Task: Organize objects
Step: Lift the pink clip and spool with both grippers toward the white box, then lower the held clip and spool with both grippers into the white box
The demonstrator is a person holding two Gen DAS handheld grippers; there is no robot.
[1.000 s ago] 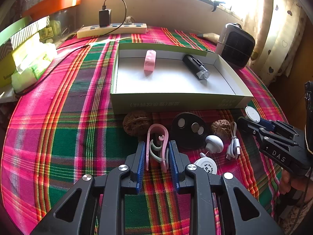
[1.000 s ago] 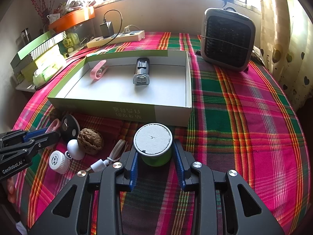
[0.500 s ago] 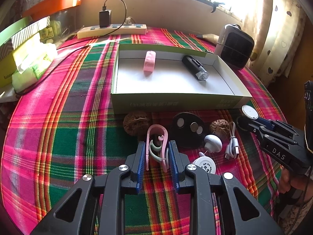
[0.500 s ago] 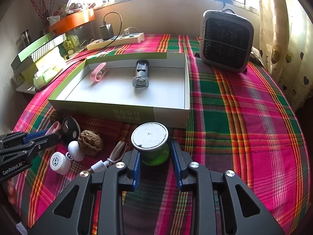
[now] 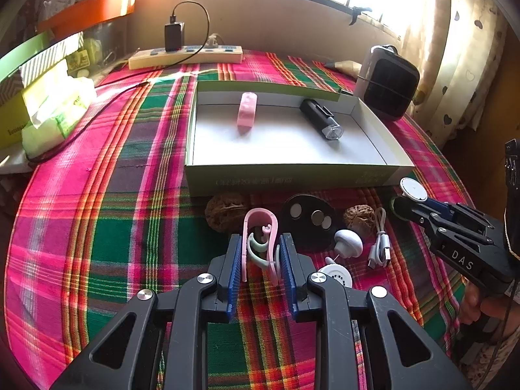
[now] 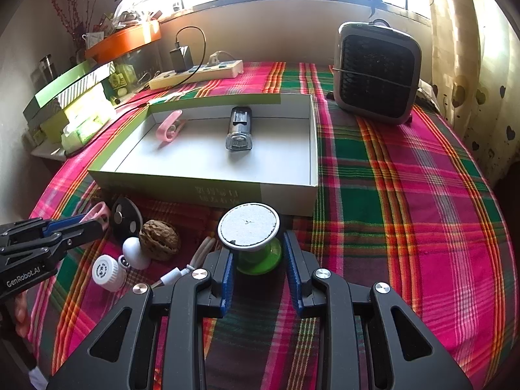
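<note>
In the box (image 5: pixel 292 180), pink clip (image 5: pixel 247 114), black torch (image 5: pixel 320 118)

The left gripper (image 5: pixel 261 256) points forward and down, its blue pads (image 5: pixel 235 261) pressed on a pink clip (image 5: pixel 260 227); the right gripper (image 6: pixel 258 260) is tilted down likewise, its jaws having just been closing with a green spool (image 6: pixel 256 250) between them, the pads at its narrow waist; fingers of the person's right hand (image 5: pixel 477 302) wrap that gripper's handle.
</note>
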